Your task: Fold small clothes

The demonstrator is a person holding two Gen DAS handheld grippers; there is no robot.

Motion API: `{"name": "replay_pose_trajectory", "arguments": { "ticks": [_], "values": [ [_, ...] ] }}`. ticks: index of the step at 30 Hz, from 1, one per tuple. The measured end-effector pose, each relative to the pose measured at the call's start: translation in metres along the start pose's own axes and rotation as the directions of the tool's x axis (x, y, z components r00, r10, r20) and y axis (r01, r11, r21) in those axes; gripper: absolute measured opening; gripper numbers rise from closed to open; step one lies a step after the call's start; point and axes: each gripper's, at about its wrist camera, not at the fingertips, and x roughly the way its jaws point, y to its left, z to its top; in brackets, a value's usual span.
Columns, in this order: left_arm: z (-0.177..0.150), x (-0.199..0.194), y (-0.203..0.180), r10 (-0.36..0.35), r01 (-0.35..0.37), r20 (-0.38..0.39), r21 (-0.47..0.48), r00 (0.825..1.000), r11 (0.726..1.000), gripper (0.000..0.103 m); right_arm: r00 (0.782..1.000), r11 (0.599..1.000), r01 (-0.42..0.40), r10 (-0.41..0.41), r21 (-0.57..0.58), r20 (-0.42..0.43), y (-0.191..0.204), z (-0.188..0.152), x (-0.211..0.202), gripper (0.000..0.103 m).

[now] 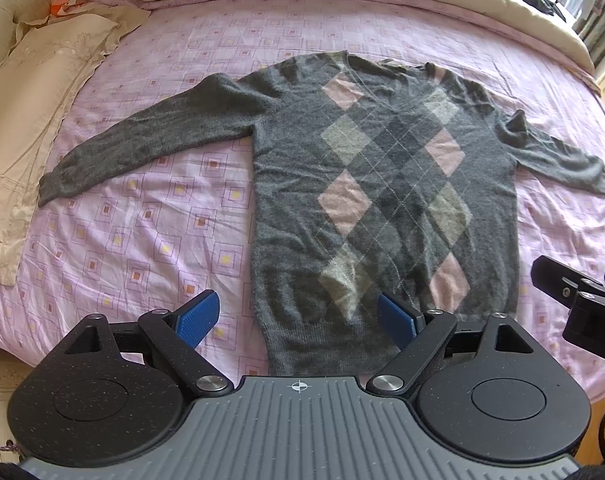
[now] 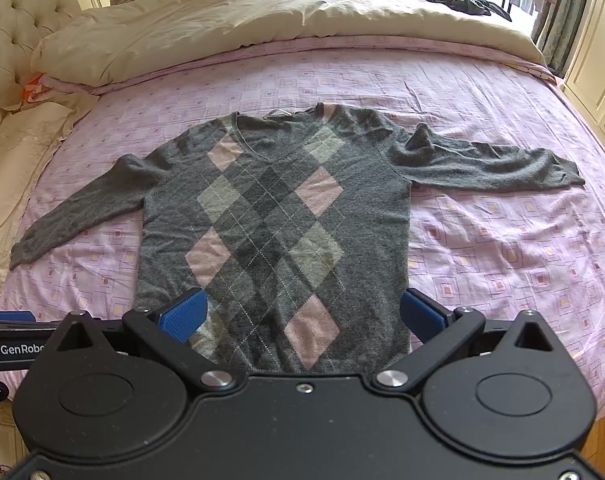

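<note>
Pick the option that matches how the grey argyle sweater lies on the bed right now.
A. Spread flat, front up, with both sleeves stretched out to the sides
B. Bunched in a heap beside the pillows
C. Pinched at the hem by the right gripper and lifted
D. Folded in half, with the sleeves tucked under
A: the sweater lies flat on the pink sheet, argyle front up, both sleeves spread outward; both grippers are open, holding nothing.

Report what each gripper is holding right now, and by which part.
Nothing is held. The left gripper and the right gripper are both open above the hem end of the grey argyle sweater, which lies flat on the bed sheet.
</note>
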Motion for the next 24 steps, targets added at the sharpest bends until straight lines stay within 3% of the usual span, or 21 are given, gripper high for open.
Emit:
{"name": "replay_pose_trajectory", "arguments": {
  "ticks": [24],
  "values": [
    [0.0,0.001,0.002,-0.006,0.006,-0.003,-0.003,1.0,1.0,0.086,1.0,1.0,-0.017,0.017,0.005,-0.009,0.01,0.004,0.008,0.102]
  ]
}}
